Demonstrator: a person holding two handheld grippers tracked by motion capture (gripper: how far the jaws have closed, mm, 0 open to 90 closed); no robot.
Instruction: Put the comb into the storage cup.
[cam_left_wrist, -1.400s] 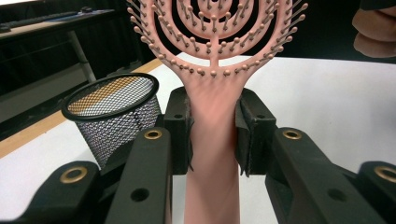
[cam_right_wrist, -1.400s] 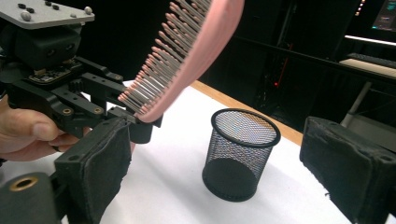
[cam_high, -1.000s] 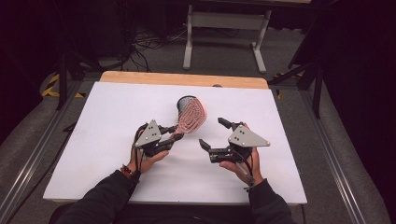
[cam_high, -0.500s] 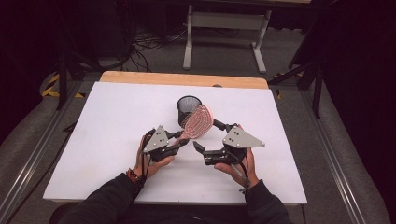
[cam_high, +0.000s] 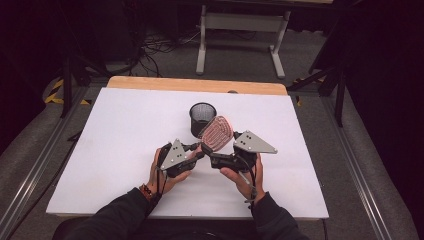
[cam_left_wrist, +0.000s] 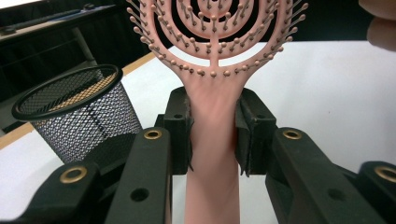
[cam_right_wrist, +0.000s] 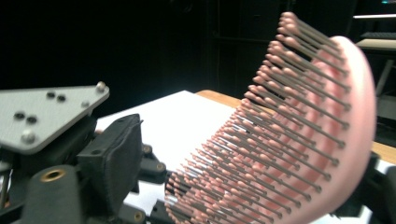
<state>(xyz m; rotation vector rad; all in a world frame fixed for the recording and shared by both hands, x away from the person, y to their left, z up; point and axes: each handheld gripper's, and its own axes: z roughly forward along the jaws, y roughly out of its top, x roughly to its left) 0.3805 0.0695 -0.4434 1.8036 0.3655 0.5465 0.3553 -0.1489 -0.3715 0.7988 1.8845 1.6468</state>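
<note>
**Brush handed across above the table**

Fingers (cam_left_wrist: 180, 133) of the left gripper (cam_high: 197, 152) clamped the pink hairbrush (cam_high: 216, 133) by its stiff, light handle, beside the mesh cup (cam_high: 202, 119). Right gripper (cam_high: 210, 150) jaws, just closing, flanked the springy bristled head without pressing; the rigid rim looked the safer hold.

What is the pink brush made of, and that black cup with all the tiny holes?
The pink brush looks like plastic: smooth, matte, one even colour, with thin bristles ending in little round tips. The black cup looks like metal wire mesh, a fine see-through grid under a solid dark rim, probably painted. Neither can be told for sure by look alone.
</note>
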